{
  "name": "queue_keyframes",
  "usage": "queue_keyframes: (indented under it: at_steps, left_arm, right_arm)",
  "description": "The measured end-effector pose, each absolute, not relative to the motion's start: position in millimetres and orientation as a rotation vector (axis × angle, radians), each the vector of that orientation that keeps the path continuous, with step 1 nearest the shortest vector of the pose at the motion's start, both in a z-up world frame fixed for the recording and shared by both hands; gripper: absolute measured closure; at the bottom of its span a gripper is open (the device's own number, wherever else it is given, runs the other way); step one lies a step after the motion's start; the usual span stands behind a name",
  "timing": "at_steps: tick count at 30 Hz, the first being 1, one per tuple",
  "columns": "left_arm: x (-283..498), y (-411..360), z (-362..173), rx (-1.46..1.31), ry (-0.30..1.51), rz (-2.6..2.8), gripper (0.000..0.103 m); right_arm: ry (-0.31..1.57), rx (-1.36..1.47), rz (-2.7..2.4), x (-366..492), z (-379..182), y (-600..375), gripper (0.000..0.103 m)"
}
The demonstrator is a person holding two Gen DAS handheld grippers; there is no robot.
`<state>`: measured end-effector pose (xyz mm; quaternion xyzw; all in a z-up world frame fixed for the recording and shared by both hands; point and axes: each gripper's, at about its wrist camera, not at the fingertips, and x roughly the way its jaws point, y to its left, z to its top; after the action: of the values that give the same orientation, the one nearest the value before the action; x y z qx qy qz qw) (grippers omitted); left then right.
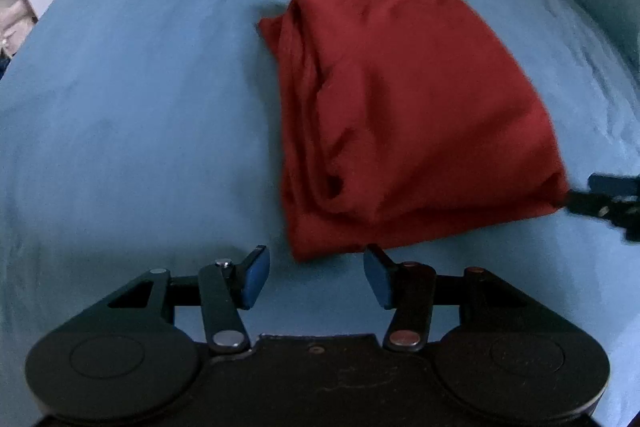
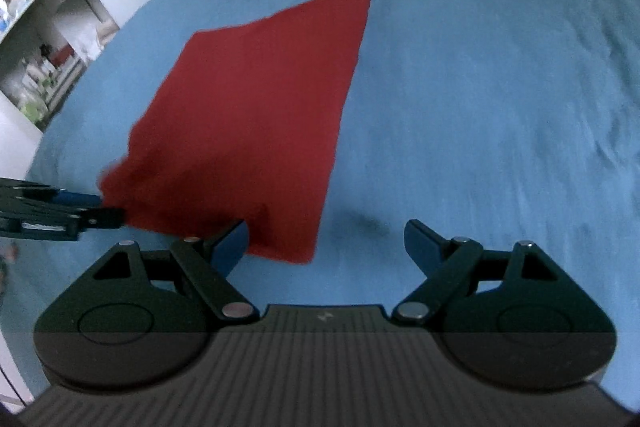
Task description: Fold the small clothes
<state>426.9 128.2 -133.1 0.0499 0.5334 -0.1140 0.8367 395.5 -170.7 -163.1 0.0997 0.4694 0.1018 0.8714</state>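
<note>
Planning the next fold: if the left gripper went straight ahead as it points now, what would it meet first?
Probably the near edge of the folded red garment, lying just past the open left gripper on the blue bedsheet; depth is unclear.

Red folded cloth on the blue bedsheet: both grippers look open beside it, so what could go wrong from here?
1. The red folded cloth shows loose layered edges on its left side; a nudge from the left gripper might spill them open.
2. The right gripper, jaws open at the near corner, might snag only the top layer and undo the fold.

Home bedroom, blue bedsheet (image 2: 480,87), cluttered white shelves (image 2: 44,39)
</note>
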Motion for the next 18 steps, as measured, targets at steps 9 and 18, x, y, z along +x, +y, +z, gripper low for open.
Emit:
queue_keyframes:
  at_steps: [9, 18]
  left_arm:
    - [443, 103, -123, 0.002, 1.032, -0.181, 0.045]
    - [453, 109, -146, 0.067, 1.048, -0.144, 0.042]
  right_arm:
    - [0.933, 0.058, 0.145, 390, -177, -146, 0.003]
    - [0.833, -0.114, -0.025, 381, -180, -135, 0.007]
